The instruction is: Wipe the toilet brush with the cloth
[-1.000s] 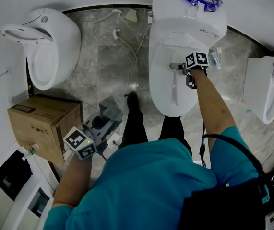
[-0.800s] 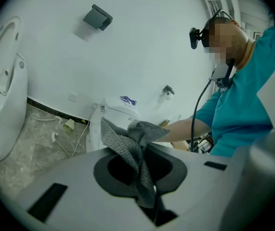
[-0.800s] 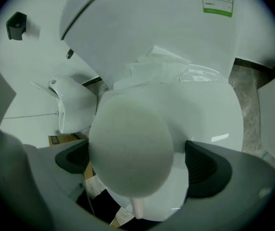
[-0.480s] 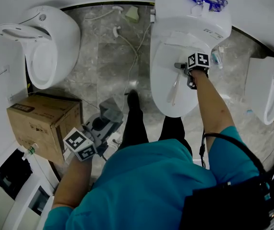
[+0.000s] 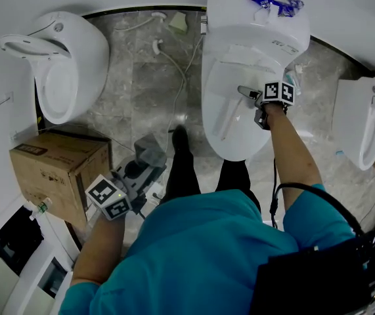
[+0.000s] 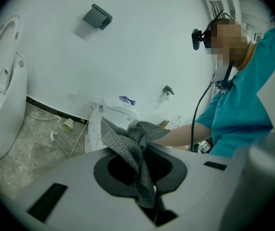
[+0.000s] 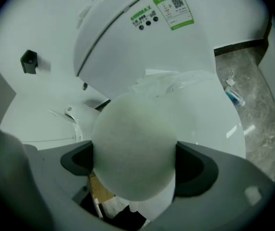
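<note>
Toilet brush [image 7: 132, 148] round end hides shaft; cloth [image 6: 130, 138] btm hidden.

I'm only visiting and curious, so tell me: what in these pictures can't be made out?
- Brush: head view, too thin and small to show bristles; right gripper view, its blurred ball end sits between the jaws of the right gripper, which have just been closing, and hides the rest.
- Blue packet on the toilet tank: head view, print too small to read.
- Cardboard box: head view, label too small.
</note>
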